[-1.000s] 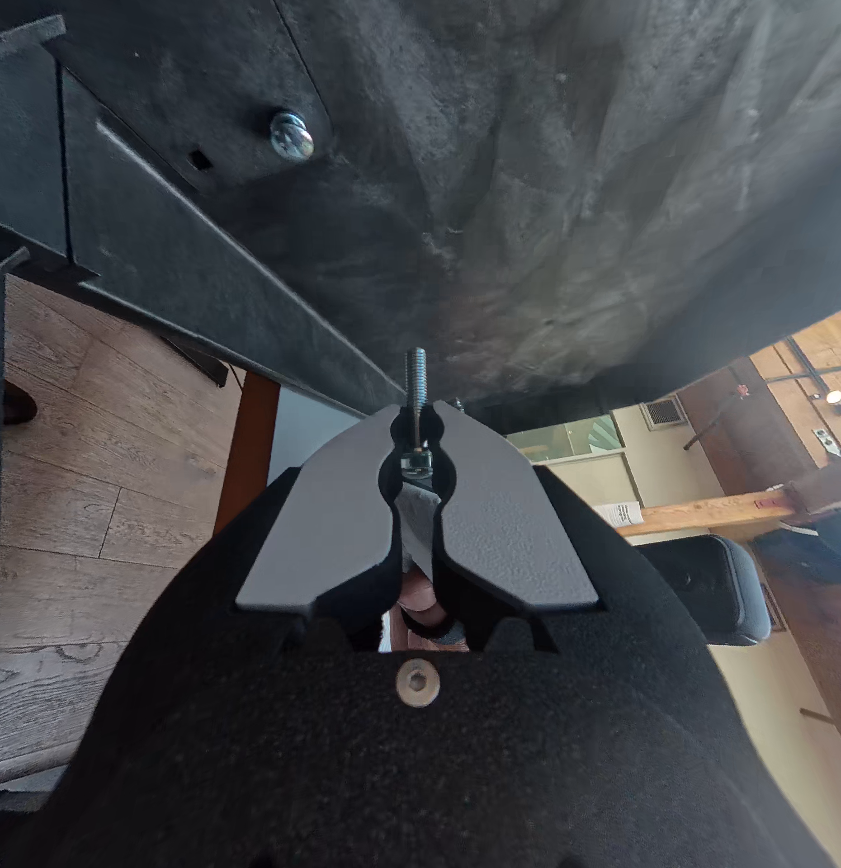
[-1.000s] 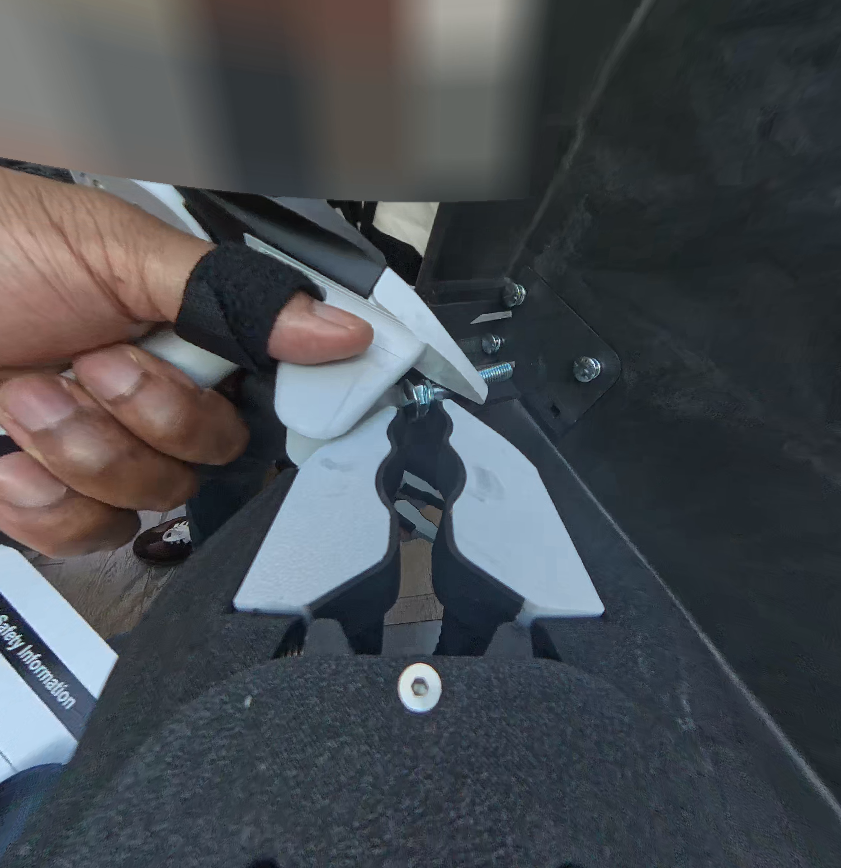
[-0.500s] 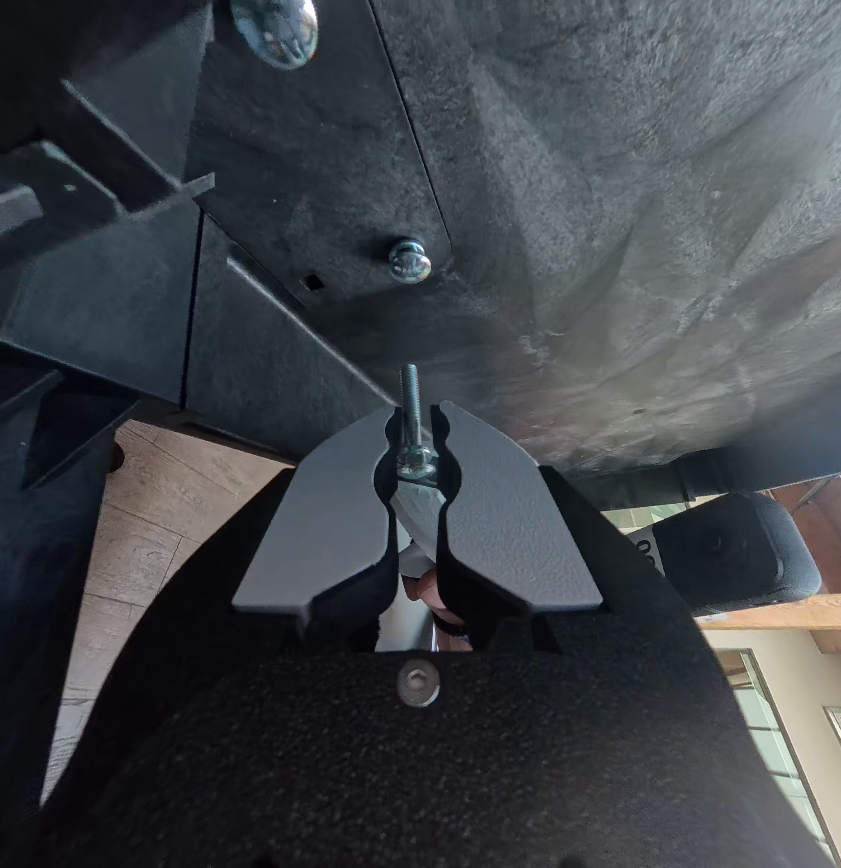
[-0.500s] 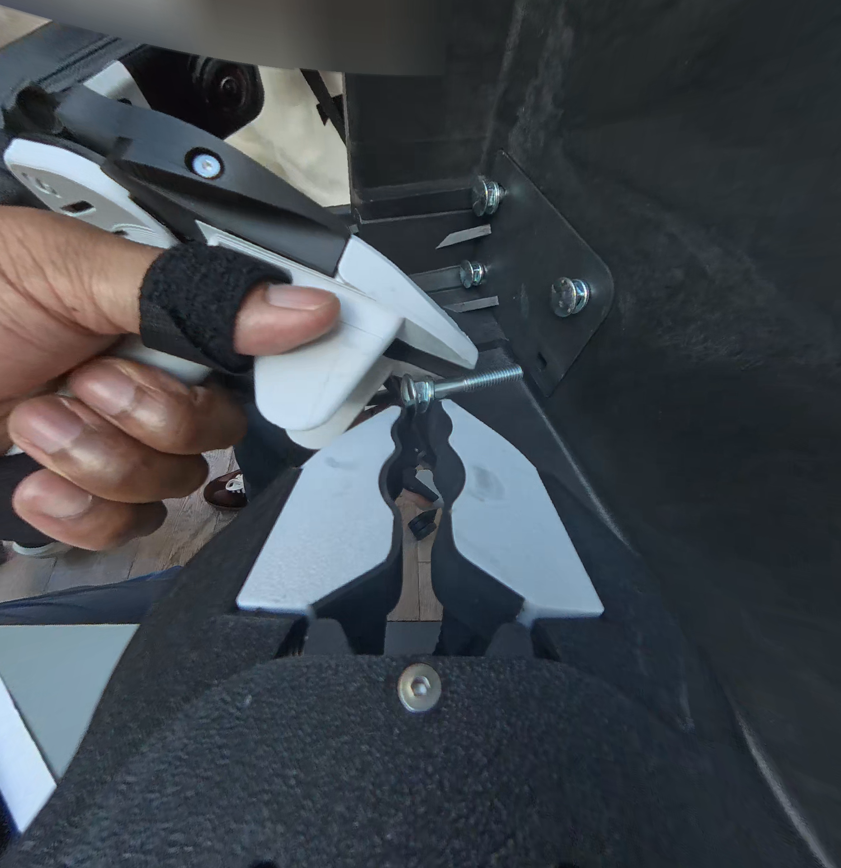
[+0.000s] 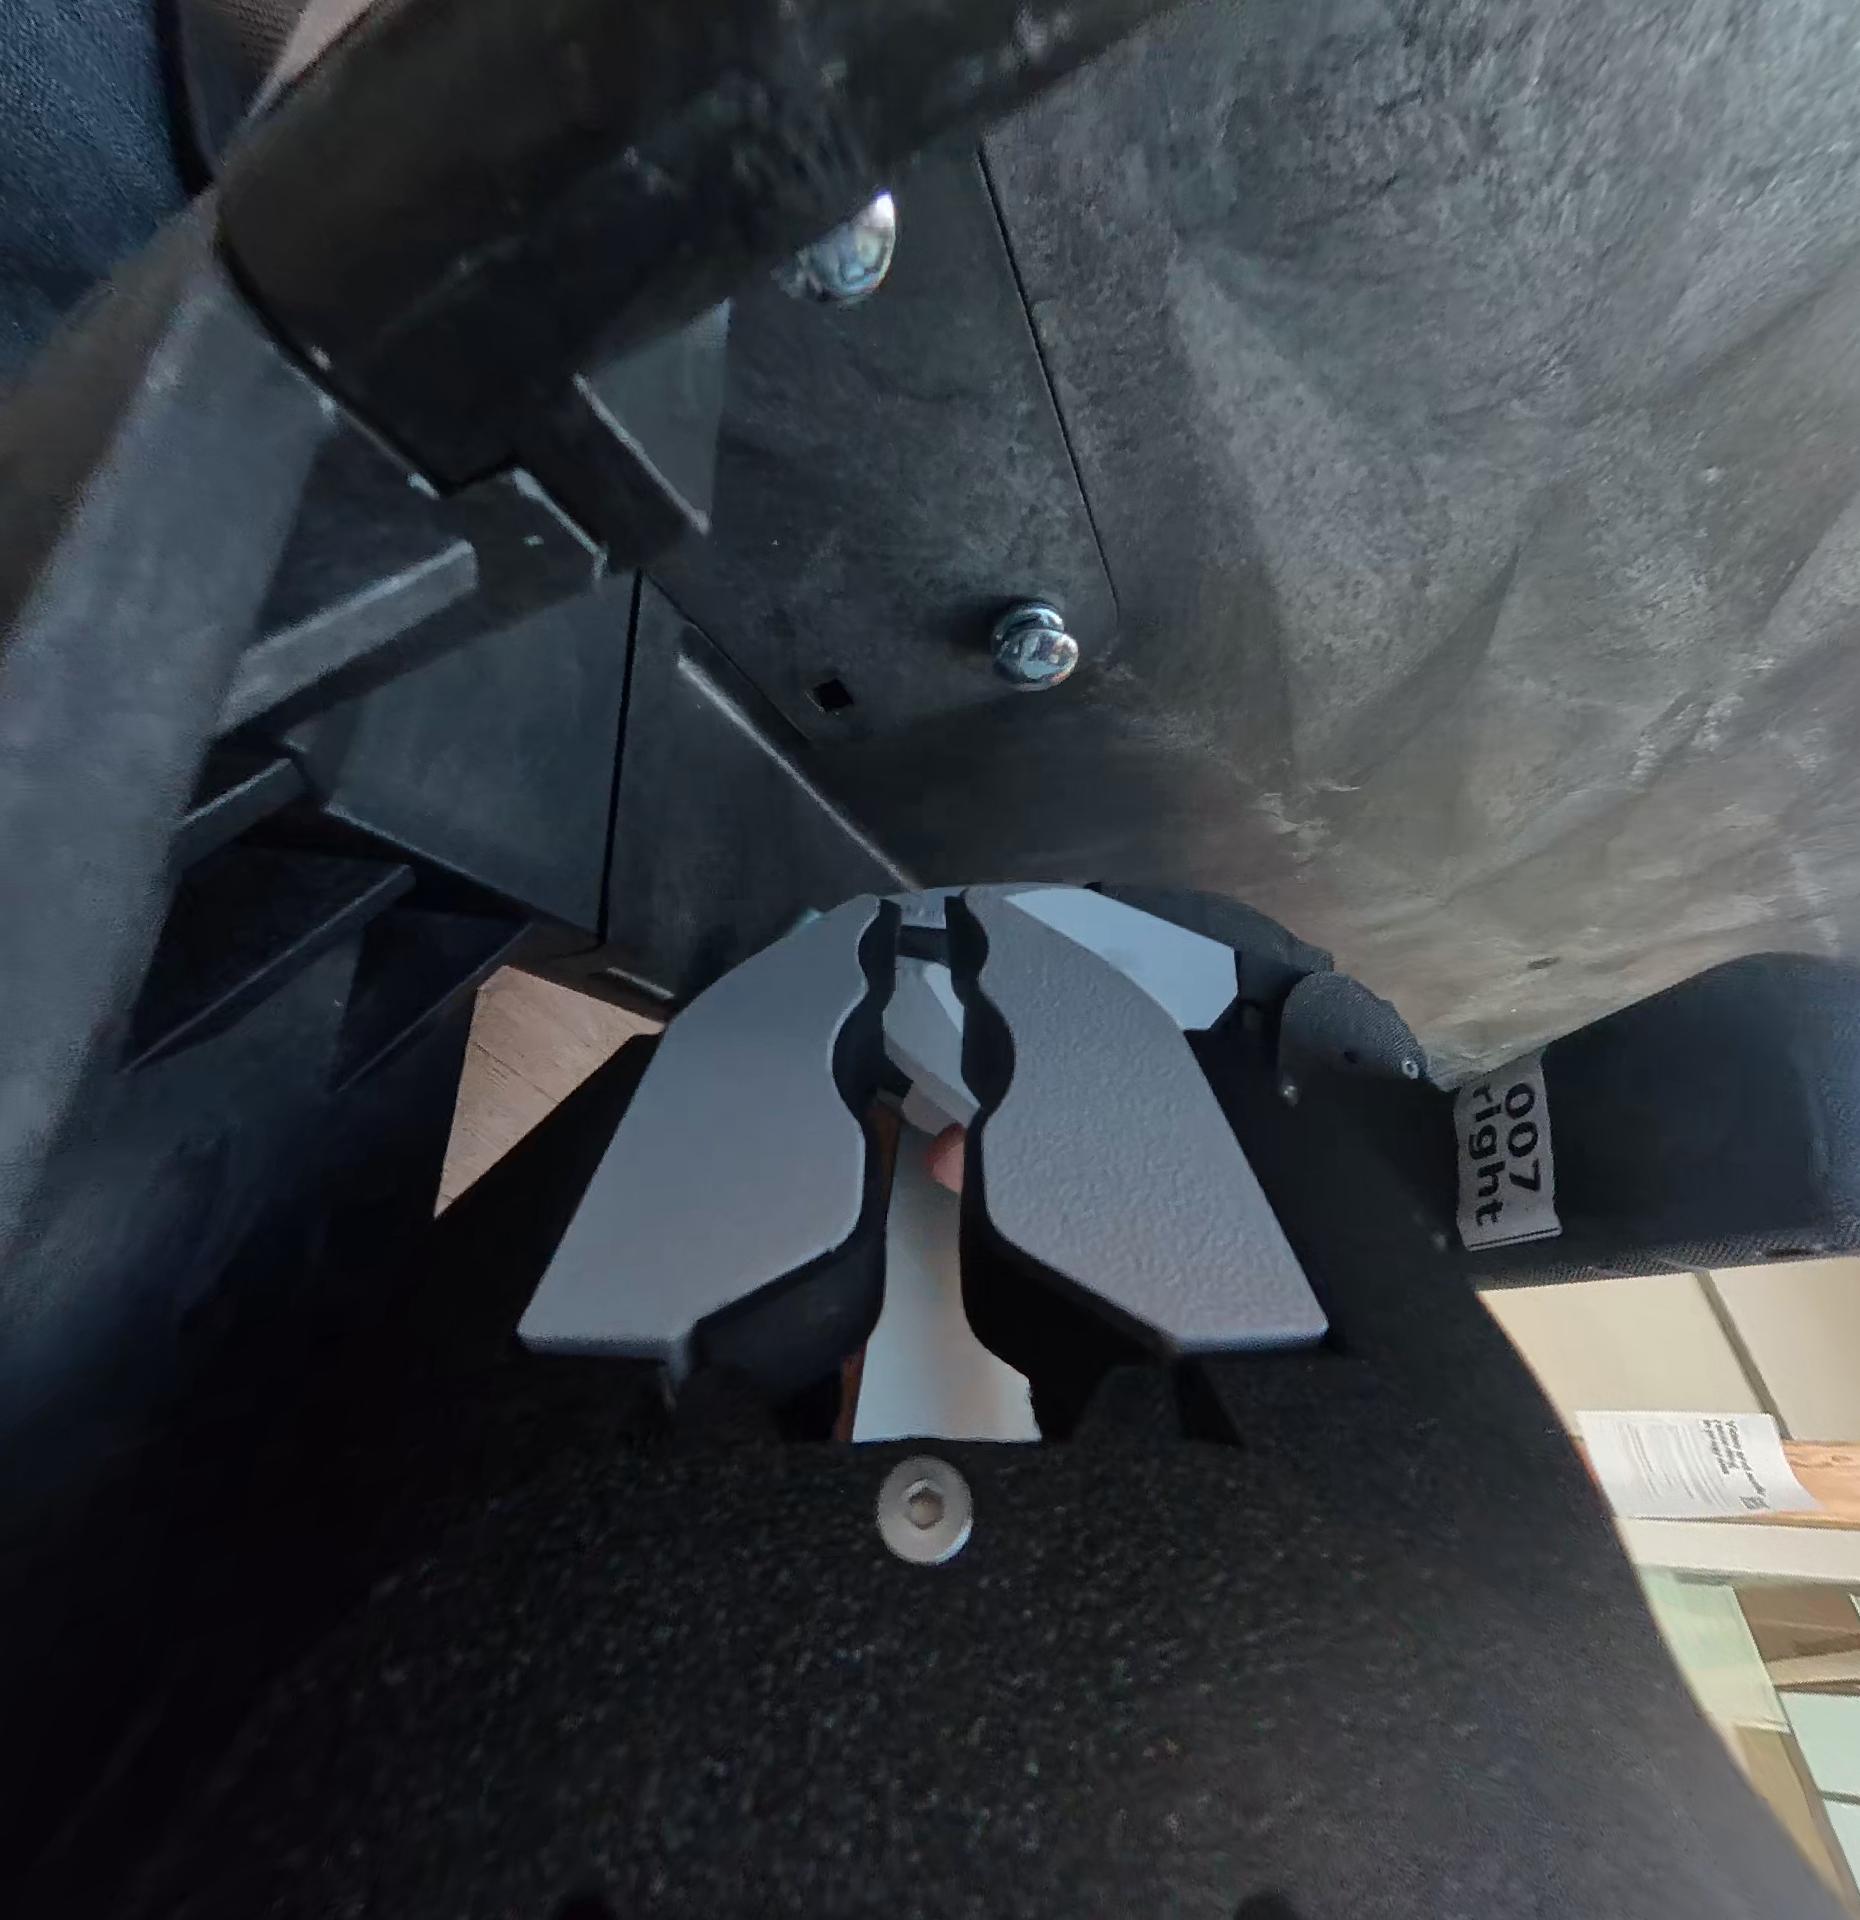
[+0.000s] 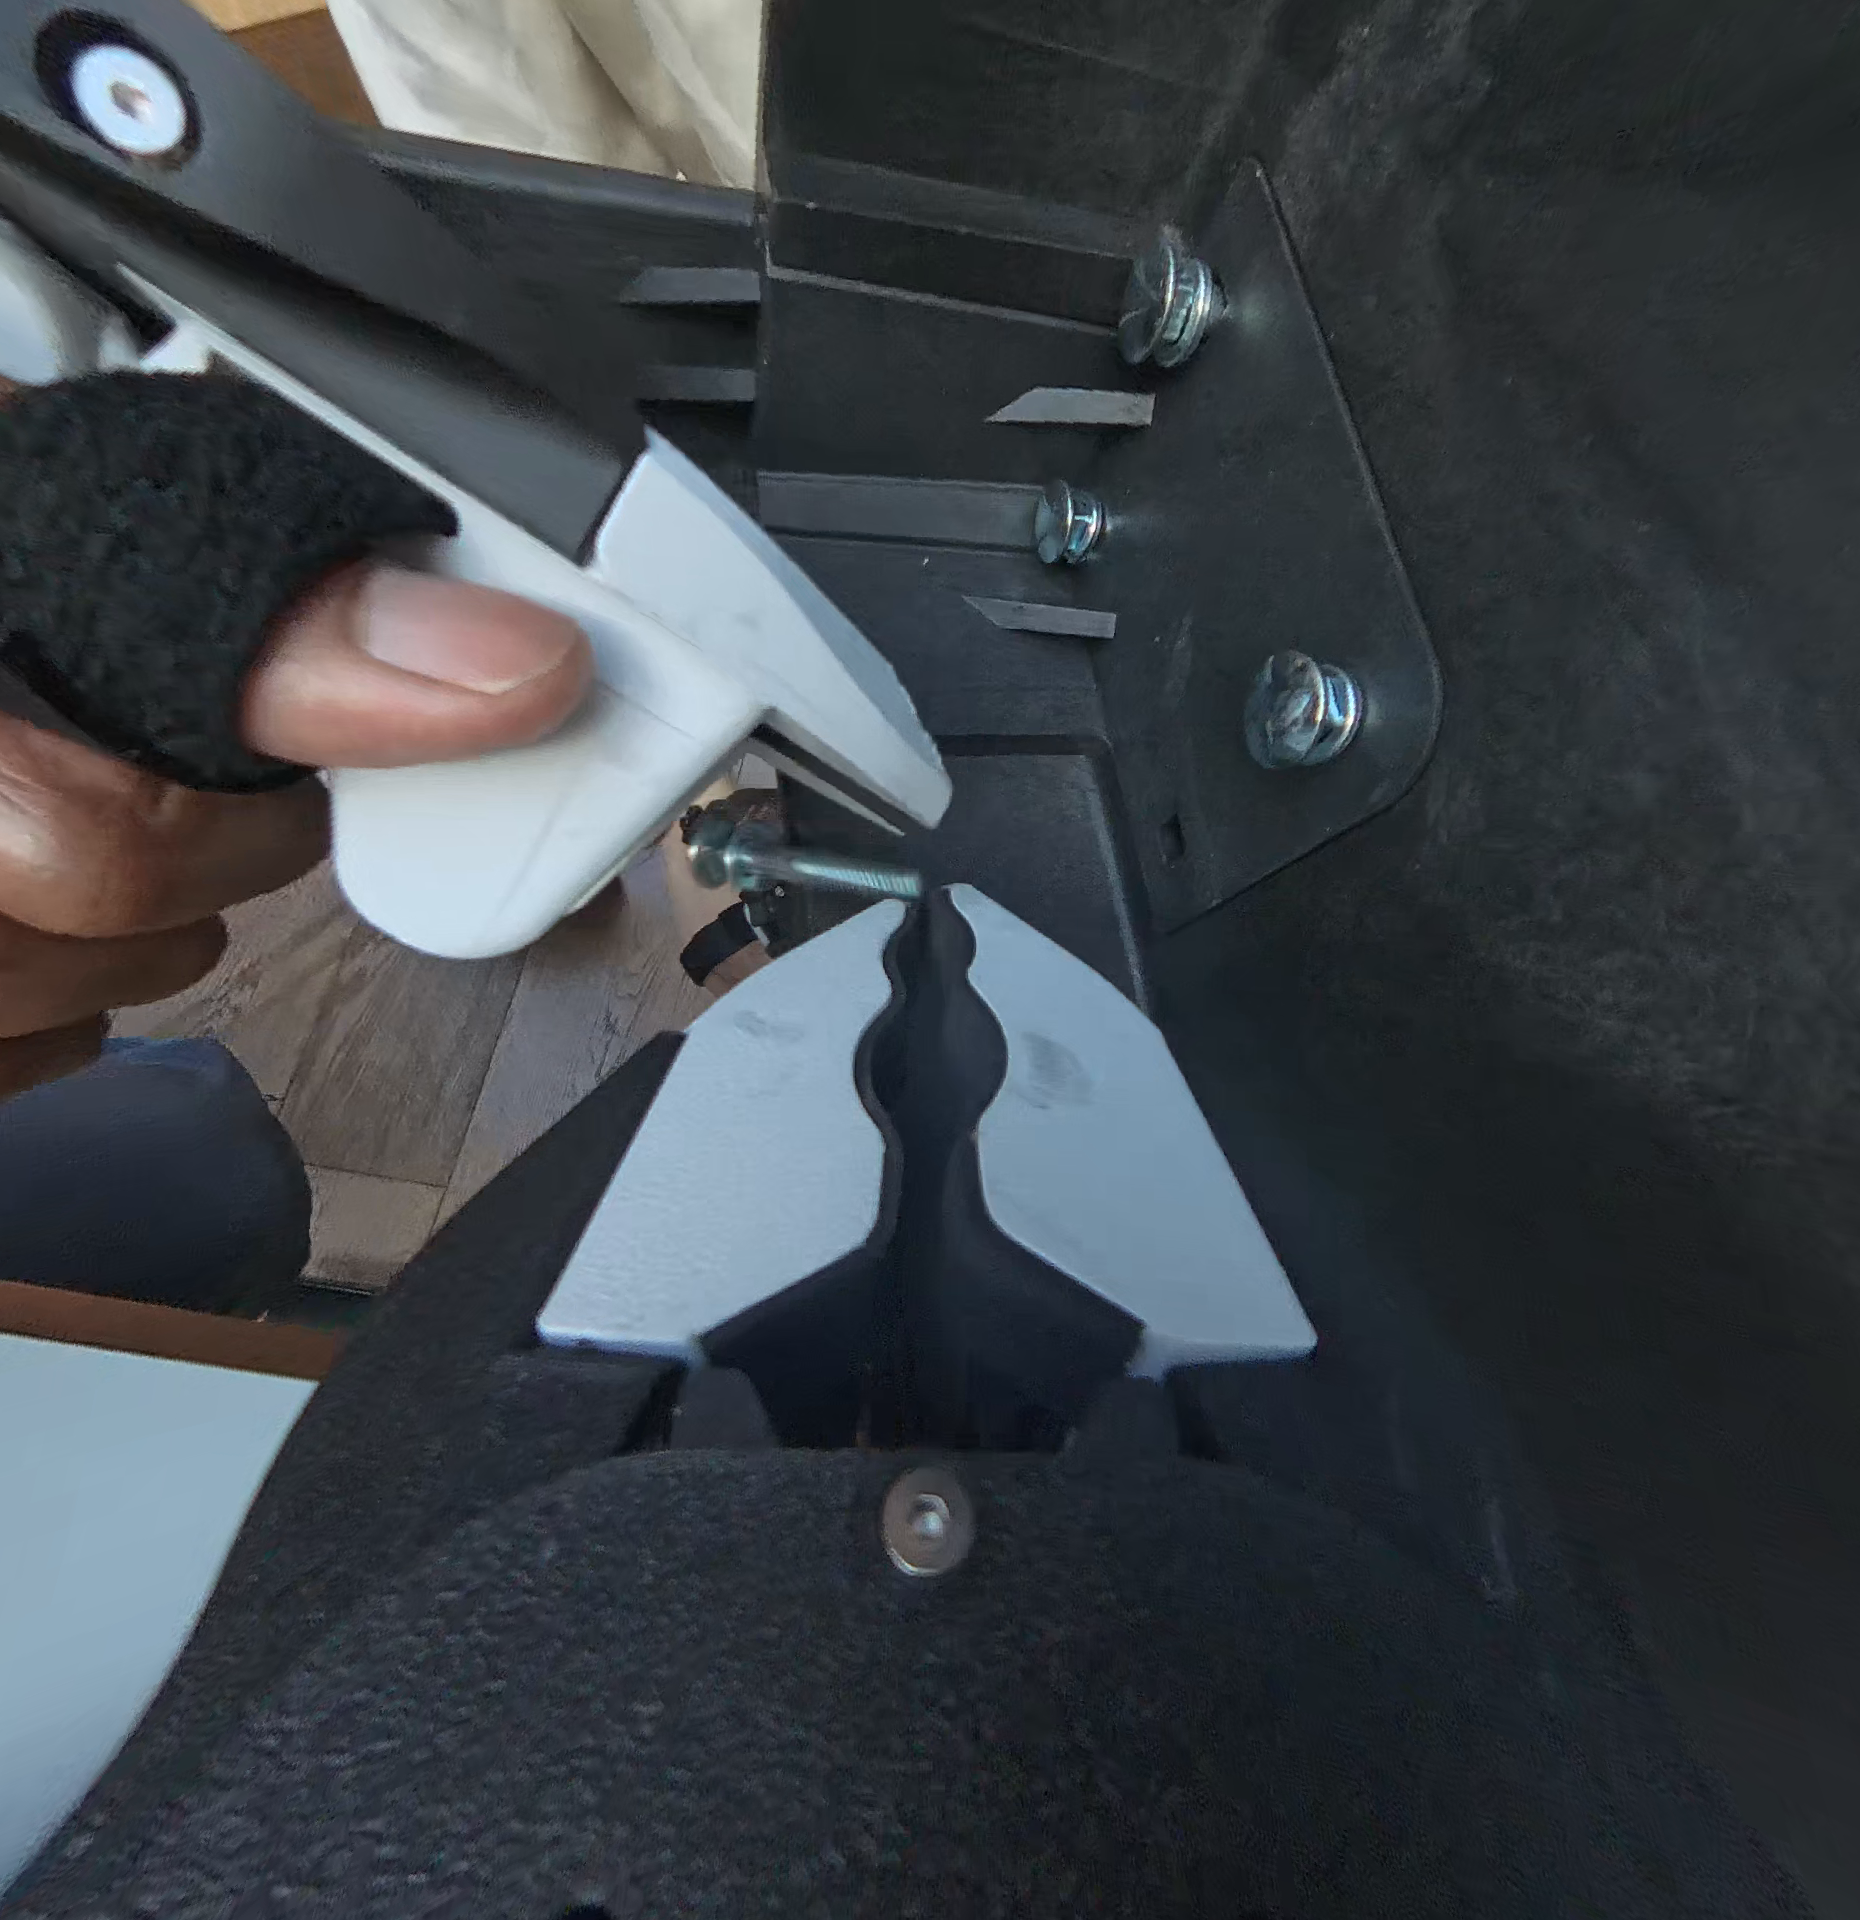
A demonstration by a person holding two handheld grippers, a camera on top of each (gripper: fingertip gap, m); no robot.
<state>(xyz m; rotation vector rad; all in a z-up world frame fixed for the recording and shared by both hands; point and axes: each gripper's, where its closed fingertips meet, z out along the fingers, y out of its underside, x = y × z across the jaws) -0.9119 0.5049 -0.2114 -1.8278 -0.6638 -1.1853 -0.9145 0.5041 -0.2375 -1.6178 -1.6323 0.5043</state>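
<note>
Shiny metal bolt (image 6: 801, 868) & screws (image 6: 1302, 709), matt black metal bracket (image 6: 1310, 499), rough felt-like panel (image 5: 1425, 416), wood-look floor (image 6: 406, 1039).

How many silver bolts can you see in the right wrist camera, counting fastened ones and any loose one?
4. Three sit in the black bracket: top bolt, middle bolt, lower bolt. A loose bolt lies crosswise just past the right gripper. Others may be hidden.

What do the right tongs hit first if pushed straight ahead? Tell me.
Probably the silver bolt: its threaded end lies crosswise just past the tips of the shut right tongs. Close behind it are the left tongs' white fingertip and the black frame. The depth between them is unclear.
</note>
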